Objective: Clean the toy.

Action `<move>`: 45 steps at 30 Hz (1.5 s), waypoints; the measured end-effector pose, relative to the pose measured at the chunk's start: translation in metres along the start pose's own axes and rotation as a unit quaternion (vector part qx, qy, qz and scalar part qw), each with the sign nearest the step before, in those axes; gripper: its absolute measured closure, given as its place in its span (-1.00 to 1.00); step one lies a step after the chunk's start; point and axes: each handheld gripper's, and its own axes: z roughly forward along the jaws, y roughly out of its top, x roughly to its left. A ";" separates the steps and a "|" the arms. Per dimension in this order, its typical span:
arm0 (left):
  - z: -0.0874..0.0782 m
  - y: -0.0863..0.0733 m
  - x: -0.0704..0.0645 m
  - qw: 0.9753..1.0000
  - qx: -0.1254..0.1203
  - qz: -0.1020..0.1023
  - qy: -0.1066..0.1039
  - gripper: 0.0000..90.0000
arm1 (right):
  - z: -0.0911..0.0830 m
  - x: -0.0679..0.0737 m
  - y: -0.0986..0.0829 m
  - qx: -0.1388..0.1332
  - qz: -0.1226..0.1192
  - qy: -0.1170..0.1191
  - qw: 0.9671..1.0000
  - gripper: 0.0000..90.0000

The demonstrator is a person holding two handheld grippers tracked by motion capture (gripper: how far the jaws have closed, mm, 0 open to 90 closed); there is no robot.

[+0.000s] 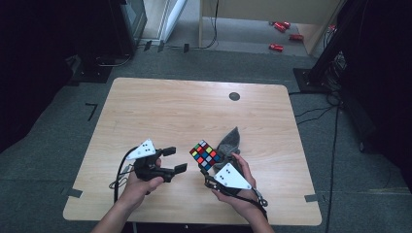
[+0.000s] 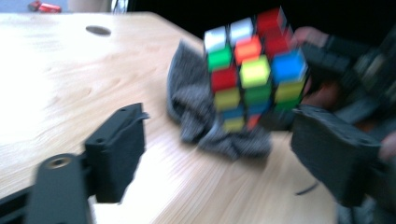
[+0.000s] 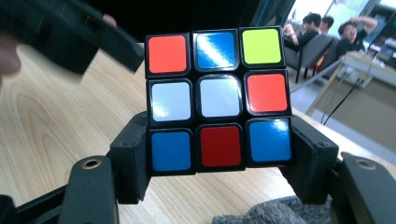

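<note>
Right gripper clamped on cube, jaws pinching its bottom row, cube held up above table w/ grey cloth just behind. Left gripper spread wide, nothing between jaws, near cube's left, not touching.
</note>
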 end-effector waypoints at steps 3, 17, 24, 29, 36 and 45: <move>0.006 -0.004 -0.006 0.999 0.009 0.038 0.027 -0.70 | -0.002 -0.005 0.002 0.003 0.024 0.005 1.000 -0.23; 0.016 -0.018 -0.032 0.974 0.003 0.201 0.108 -0.70 | -0.006 -0.010 0.017 0.015 0.150 0.070 0.986 -0.23; 0.021 -0.025 -0.039 0.954 -0.017 0.264 0.142 -0.69 | -0.003 -0.007 0.019 0.034 0.184 0.090 0.978 -0.23; 0.024 -0.029 -0.042 0.941 -0.030 0.299 0.158 -0.69 | -0.001 -0.004 0.019 0.044 0.191 0.101 0.975 -0.23; 0.025 -0.031 -0.046 0.935 -0.040 0.320 0.150 -0.64 | 0.005 0.000 0.018 0.074 0.201 0.123 0.969 -0.23; 0.029 -0.036 -0.053 0.920 -0.035 0.357 0.157 -0.28 | 0.008 -0.006 0.015 0.088 0.257 0.154 0.950 -0.24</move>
